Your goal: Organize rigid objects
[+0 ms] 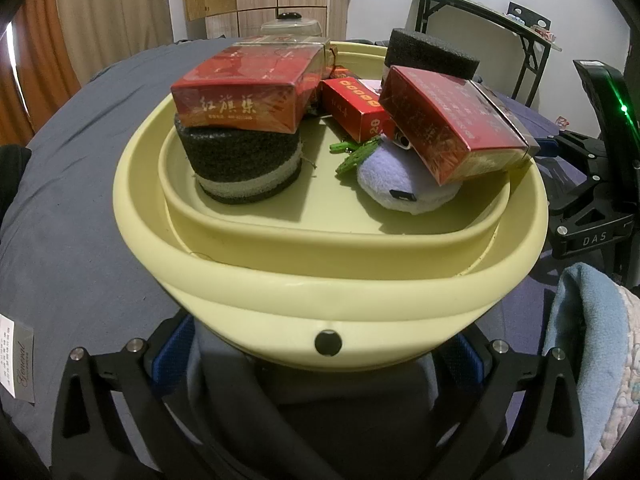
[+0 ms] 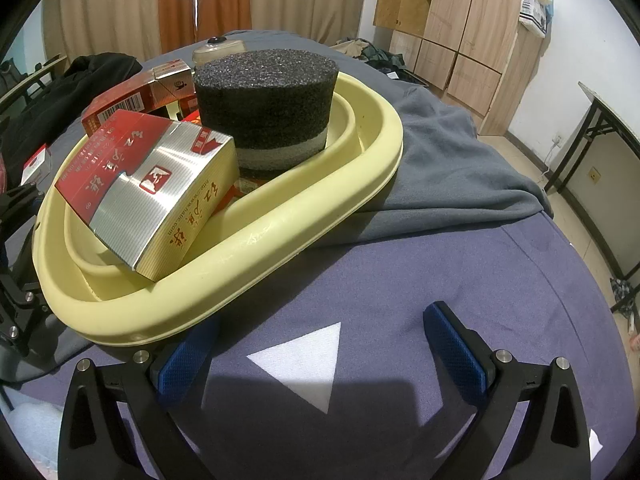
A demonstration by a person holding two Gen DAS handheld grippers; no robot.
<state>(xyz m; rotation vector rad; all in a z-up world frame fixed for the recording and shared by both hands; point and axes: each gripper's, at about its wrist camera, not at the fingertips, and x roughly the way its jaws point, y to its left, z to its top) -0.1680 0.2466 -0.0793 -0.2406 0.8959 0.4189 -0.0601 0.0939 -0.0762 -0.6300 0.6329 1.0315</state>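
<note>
A pale yellow basin (image 1: 328, 280) sits on the bed, close in front of my left gripper (image 1: 320, 364), whose fingers stand wide apart under its near rim. Inside, a red box (image 1: 244, 92) lies on a black foam cylinder (image 1: 246, 164). A second red box (image 1: 452, 120) leans on a lilac plush toy (image 1: 400, 180), beside a small red box (image 1: 356, 108); a second foam cylinder (image 1: 428, 54) stands behind. My right gripper (image 2: 324, 356) is open and empty over the blue sheet, beside the basin (image 2: 280, 236). There the red and silver box (image 2: 148, 188) and foam cylinder (image 2: 268, 108) show.
A grey blanket (image 2: 448, 168) lies right of the basin. A clear lidded container (image 1: 290, 26) stands behind it. Dark clothing (image 2: 80, 80) and another red box (image 2: 36, 164) lie at the left. A folding table (image 1: 480, 12) and a wooden wardrobe (image 2: 460, 20) stand beyond the bed.
</note>
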